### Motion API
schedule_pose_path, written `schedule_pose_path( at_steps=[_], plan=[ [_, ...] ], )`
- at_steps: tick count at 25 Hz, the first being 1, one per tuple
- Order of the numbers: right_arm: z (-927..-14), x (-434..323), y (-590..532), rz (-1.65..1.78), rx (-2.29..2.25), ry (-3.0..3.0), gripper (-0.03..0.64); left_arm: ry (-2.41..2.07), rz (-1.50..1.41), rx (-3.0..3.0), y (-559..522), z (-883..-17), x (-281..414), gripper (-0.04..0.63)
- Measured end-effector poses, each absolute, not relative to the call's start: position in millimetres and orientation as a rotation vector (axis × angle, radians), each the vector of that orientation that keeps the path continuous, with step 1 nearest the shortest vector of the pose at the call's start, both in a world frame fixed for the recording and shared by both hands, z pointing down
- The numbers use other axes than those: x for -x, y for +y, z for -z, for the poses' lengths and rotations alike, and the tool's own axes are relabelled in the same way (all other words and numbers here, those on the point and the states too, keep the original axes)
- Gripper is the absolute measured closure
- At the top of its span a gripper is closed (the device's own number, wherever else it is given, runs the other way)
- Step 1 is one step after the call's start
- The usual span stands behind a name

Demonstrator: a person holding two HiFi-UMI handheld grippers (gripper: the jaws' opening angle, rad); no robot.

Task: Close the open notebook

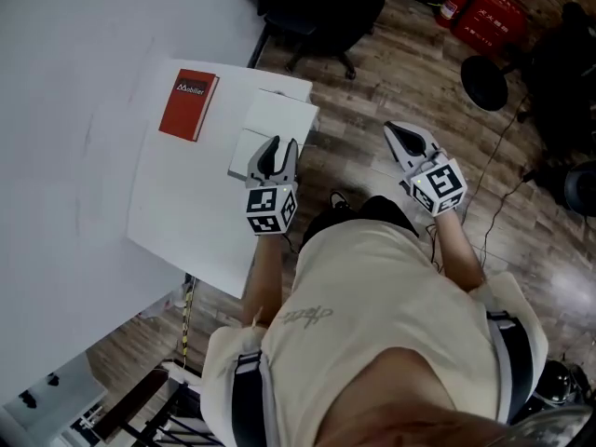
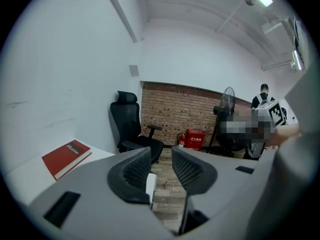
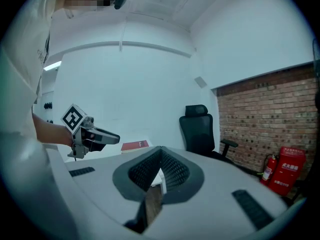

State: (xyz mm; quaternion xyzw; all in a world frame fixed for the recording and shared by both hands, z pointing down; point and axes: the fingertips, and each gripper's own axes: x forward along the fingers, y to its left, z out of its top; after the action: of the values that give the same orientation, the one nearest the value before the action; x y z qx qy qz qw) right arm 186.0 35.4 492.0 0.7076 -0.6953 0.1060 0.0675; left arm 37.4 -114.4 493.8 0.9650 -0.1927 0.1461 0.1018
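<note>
A white notebook (image 1: 277,119) lies on the white table (image 1: 177,212) by its far right edge; whether its cover is open I cannot tell. My left gripper (image 1: 277,147) hovers over the notebook's near part. Its jaws (image 2: 161,156) are open by a narrow gap with nothing between them, and a strip of white edge (image 2: 151,186) shows below them. My right gripper (image 1: 400,133) hangs over the wooden floor, right of the table and away from the notebook. That gripper (image 3: 160,151) is shut with its fingertips touching and holds nothing.
A red book (image 1: 188,104) lies on the table left of the notebook. A black office chair (image 1: 321,12) stands just beyond the table. Red fire-extinguisher boxes (image 1: 489,17) and a black fan base (image 1: 484,82) are on the floor at the far right. A white wall runs along the left.
</note>
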Motion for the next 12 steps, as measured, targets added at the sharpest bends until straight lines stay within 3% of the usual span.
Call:
schedule_pose_path(
  at_steps=[12],
  plan=[
    [-504,-205,-78,-0.303,-1.735,-2.408,0.609,-0.949,-0.461,-2.706,-175,-496,-30,0.456]
  ],
)
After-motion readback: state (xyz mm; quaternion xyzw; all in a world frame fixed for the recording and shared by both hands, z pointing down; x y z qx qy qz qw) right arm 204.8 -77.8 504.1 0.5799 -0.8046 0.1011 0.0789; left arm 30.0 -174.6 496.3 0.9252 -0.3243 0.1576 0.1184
